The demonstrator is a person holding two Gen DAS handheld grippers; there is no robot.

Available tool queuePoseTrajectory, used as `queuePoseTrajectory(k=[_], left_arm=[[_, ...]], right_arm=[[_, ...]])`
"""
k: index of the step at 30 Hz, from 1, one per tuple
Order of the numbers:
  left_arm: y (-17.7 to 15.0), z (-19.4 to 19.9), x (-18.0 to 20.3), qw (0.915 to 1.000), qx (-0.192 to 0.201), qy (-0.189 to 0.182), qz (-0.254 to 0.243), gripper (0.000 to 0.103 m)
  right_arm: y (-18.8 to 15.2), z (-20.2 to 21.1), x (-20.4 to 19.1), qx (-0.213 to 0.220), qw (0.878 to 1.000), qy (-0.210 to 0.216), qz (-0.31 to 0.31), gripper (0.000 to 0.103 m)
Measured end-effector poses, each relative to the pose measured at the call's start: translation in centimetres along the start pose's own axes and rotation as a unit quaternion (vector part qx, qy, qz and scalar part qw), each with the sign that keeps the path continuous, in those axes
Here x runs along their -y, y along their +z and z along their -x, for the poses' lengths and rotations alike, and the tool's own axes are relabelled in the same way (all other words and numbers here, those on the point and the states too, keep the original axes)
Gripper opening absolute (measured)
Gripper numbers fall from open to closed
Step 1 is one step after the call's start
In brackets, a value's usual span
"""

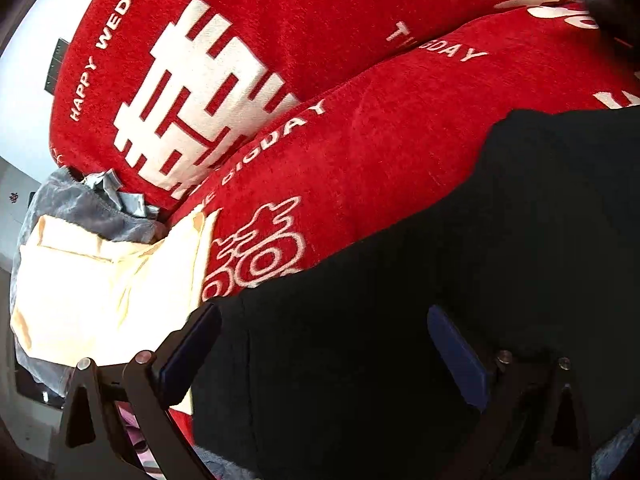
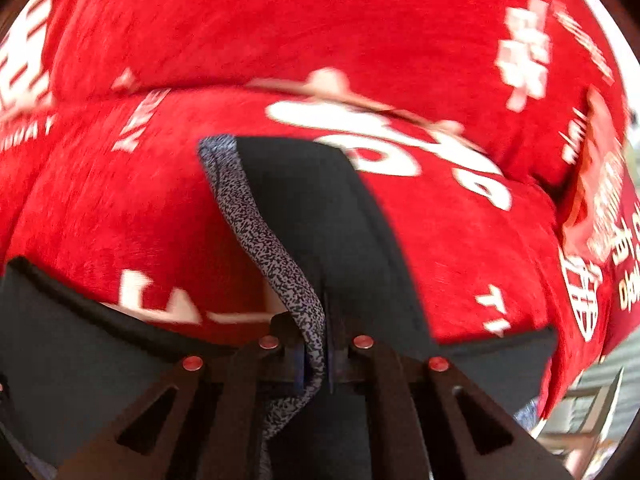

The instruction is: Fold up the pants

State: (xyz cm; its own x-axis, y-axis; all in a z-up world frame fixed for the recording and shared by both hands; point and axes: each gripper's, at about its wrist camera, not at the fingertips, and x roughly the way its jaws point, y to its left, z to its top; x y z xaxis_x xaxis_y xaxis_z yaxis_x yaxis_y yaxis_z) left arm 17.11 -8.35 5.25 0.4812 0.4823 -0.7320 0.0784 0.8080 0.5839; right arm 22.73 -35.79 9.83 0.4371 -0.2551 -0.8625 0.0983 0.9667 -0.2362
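Observation:
Black pants (image 1: pixel 460 272) lie on a red sofa cover. In the left wrist view my left gripper (image 1: pixel 320 340) is open, its blue-padded fingers (image 1: pixel 460 356) spread wide over the pants' dark cloth. In the right wrist view my right gripper (image 2: pixel 316 356) is shut on the pants (image 2: pixel 312 216), pinching a lifted fold with its speckled grey waistband (image 2: pixel 276 256) running up from the jaws. More black cloth spreads left and right below the fold.
The red sofa cover (image 1: pixel 360 128) with white lettering covers seat and backrest (image 2: pixel 280 32). A cream garment (image 1: pixel 104 292) on grey cloth (image 1: pixel 76 204) lies at the seat's left end. A pale wall (image 1: pixel 28 92) shows far left.

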Motion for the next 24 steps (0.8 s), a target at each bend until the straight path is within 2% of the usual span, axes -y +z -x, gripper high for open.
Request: queuePoseTrajectory(k=[3,7,9,11,14,16,17,18,19,20,21,23,24], left_arm=[[-0.7,-0.5,-1.5,0.9997,-0.014,-0.012,0.015,0.103],[-2.8,-3.3,-3.7,0.9981,-0.055,0.004,0.029,0.103],[-3.8,-4.0,-5.2,0.9963,-0.059,-0.024,0.058,0.103],[-4.2,-4.0,-5.7,0.9960,-0.062,-0.025,0.060,0.103],[-4.0,-3.6,-5.4,0.9956,-0.070,-0.012,0.061,0.103],[-3.7,-2.9,-5.0,0.9950,-0.071,-0.024,0.067,0.103],[-3.5,-2.2,-4.7,0.9949,-0.064,-0.035,0.069,0.103],[-3.3,-1.1,-4.1,0.9952,-0.052,-0.048,0.068,0.103],[-3.2,-0.4,-3.7,0.9952,-0.043,-0.057,0.067,0.103],[-3.2,0.5,-3.1,0.9949,-0.032,-0.071,0.064,0.103],[-3.1,1.4,-2.4,0.9943,-0.023,-0.083,0.062,0.103],[-3.0,2.3,-1.2,0.9935,-0.019,-0.097,0.056,0.103],[-2.9,2.8,-0.3,0.9933,-0.016,-0.102,0.051,0.103]], right_arm=[[-2.1,1.8,5.1,0.024,0.998,0.000,-0.056,0.006],[-6.3,2.5,13.1,0.041,0.988,0.001,-0.147,0.006],[-8.7,1.7,16.0,0.026,0.983,0.001,-0.183,0.006],[-10.2,0.6,17.2,0.009,0.980,0.005,-0.200,0.006],[-12.3,-1.3,16.8,-0.020,0.979,-0.010,-0.201,0.007],[-13.0,-1.1,16.4,-0.008,0.976,-0.029,-0.214,0.009],[-12.9,-0.7,16.2,-0.013,0.975,-0.044,-0.217,0.015],[-12.7,-0.6,16.2,-0.019,0.973,-0.055,-0.222,0.026],[-12.7,0.0,16.5,-0.025,0.966,-0.081,-0.243,0.035],[-12.8,0.4,17.0,-0.026,0.960,-0.099,-0.260,0.059],[-13.1,1.0,17.5,-0.030,0.951,-0.123,-0.281,0.079],[-13.9,2.5,18.7,-0.034,0.933,-0.163,-0.318,0.081],[-13.9,3.5,18.8,-0.026,0.930,-0.181,-0.319,0.081]])
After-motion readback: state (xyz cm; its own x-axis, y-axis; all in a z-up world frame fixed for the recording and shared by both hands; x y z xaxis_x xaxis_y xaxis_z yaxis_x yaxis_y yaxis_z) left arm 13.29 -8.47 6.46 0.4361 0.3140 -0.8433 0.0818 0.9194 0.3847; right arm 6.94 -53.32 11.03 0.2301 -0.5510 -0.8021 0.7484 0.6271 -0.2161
